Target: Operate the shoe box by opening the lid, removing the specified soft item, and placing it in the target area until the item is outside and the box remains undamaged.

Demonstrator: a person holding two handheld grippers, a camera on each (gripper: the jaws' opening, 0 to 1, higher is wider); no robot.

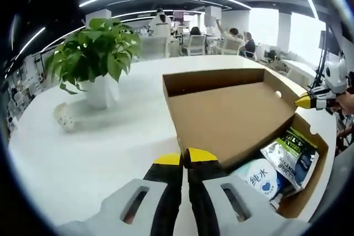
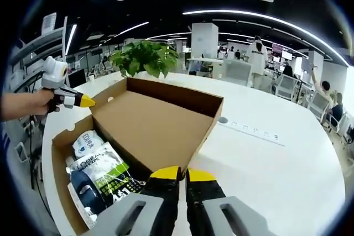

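A brown cardboard shoe box (image 1: 311,192) lies on the round white table, its hinged lid (image 1: 232,114) lifted and tilted. My left gripper (image 1: 184,157) has its yellow-tipped jaws closed on the lid's near corner. My right gripper (image 2: 182,174) is closed on the opposite edge of the lid (image 2: 149,125). Each gripper also appears in the other's view, the right gripper (image 1: 304,101) and the left gripper (image 2: 86,101), both at the lid's rim. Inside the box (image 2: 60,175) lie soft packs: a white and blue pack (image 1: 260,181) (image 2: 87,142) and a dark green pack (image 1: 293,156) (image 2: 105,178).
A potted green plant (image 1: 97,59) (image 2: 144,59) stands on the table behind the box, with a small white spotted object (image 1: 65,117) beside it. A socket strip (image 2: 251,131) is set into the tabletop. Chairs, desks and people fill the office behind.
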